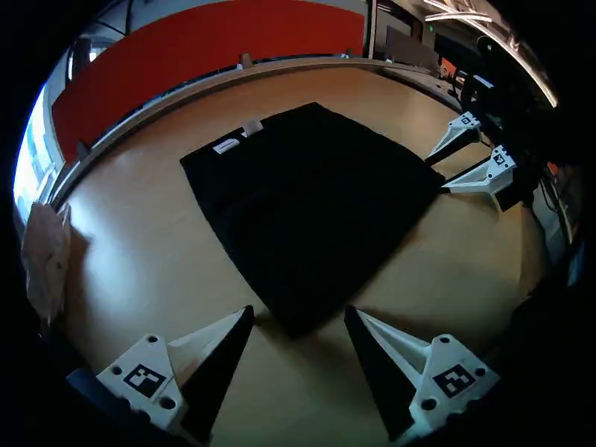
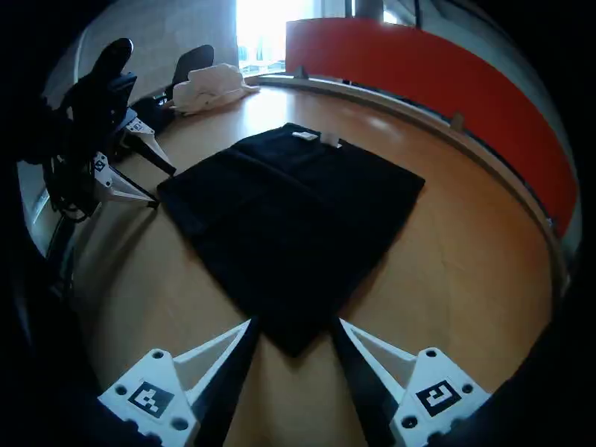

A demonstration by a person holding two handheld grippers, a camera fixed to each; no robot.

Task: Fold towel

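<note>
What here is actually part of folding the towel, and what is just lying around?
For the job: black towel; left hand-held gripper and right hand-held gripper, both open.
Just lying about: pale cloth pile, red partition, chair.

One black towel [image 1: 313,216], one wooden surface [image 2: 462,253], one red partition [image 2: 432,82], one white cloth heap [image 2: 212,83], and two grippers: the left gripper [image 1: 298,311] and the right gripper [image 2: 296,322].

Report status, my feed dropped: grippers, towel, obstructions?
Left gripper open at towel corner. Right gripper open at another corner. Towel flat on table. White cloth far off.
</note>
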